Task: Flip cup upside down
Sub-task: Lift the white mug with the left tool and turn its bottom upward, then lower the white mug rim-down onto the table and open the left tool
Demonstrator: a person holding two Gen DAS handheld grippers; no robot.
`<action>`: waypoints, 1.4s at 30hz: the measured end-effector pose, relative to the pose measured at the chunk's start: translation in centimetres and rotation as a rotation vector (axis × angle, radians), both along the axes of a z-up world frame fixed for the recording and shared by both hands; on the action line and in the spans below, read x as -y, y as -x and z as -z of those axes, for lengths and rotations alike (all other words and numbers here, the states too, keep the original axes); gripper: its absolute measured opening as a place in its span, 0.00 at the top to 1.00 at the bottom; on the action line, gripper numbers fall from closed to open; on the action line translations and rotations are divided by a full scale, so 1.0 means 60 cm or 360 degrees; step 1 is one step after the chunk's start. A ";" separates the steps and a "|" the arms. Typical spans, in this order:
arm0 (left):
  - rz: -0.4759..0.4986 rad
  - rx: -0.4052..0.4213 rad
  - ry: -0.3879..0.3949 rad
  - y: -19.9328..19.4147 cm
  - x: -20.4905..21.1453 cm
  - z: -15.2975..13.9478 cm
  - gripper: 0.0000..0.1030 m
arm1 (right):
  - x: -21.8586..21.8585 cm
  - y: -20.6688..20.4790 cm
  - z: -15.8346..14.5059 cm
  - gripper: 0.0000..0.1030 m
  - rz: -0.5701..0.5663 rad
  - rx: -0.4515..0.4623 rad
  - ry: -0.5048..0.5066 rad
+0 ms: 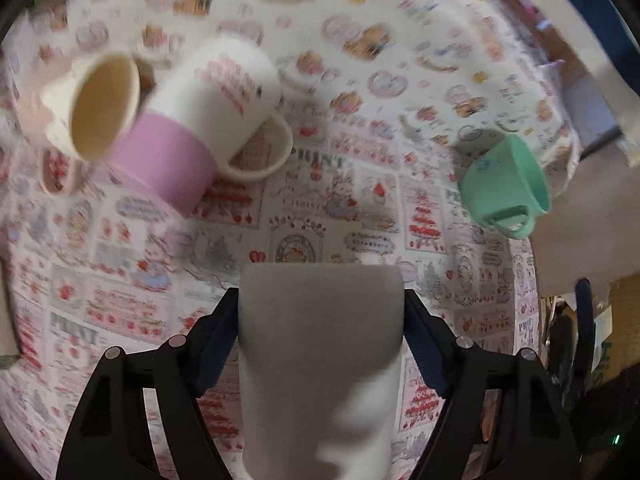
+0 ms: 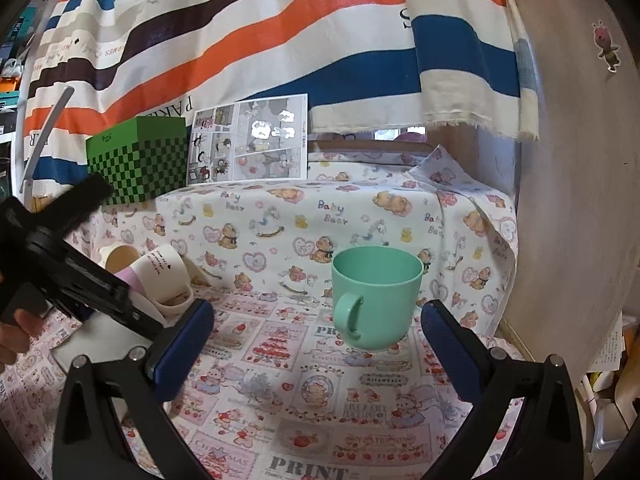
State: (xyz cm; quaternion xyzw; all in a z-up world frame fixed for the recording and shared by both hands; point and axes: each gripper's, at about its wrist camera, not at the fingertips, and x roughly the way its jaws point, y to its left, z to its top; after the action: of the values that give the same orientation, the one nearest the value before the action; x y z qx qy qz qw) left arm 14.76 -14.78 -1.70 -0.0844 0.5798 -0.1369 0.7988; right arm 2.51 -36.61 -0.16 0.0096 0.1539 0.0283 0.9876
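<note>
My left gripper (image 1: 320, 312) is shut on a plain white cup (image 1: 320, 360), which fills the gap between its blue pads above the patterned tablecloth (image 1: 304, 208). A green cup (image 2: 374, 298) stands upright on the cloth, handle toward me, just beyond my right gripper (image 2: 316, 344), which is open and empty with its pads on either side in front of the cup. The green cup also shows in the left wrist view (image 1: 504, 184). A white and pink mug (image 1: 204, 124) and a cream cup (image 1: 100, 108) lie on their sides at the left.
A green checkered box (image 2: 140, 160) and a picture card (image 2: 250, 140) stand at the back under a striped cloth (image 2: 280, 32). The left gripper's body (image 2: 72, 272) crosses the left of the right wrist view. A wall panel (image 2: 572, 200) lies to the right.
</note>
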 end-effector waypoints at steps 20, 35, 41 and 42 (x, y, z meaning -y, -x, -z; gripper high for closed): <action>0.0154 0.0816 -0.0147 0.124 0.000 -0.087 0.26 | 0.011 -0.009 0.004 0.00 0.0010 -0.0051 -0.0010; 0.0117 0.0950 -0.0146 0.143 -0.016 -0.051 0.26 | 0.014 -0.017 0.006 0.00 0.0016 -0.0092 -0.0030; 0.0148 0.0931 -0.0181 0.139 -0.007 -0.041 0.26 | 0.019 -0.020 0.008 0.00 0.0025 -0.0110 -0.0047; 0.0144 0.0933 -0.0174 0.139 -0.007 -0.039 0.26 | 0.020 -0.021 0.008 0.00 0.0026 -0.0114 -0.0049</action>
State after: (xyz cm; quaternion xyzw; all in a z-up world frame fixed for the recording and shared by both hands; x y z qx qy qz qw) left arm 6.41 -14.36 0.61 0.0279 0.3343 -0.1595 0.9285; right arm 3.77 -37.81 -0.64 0.0270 0.1887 0.0222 0.9814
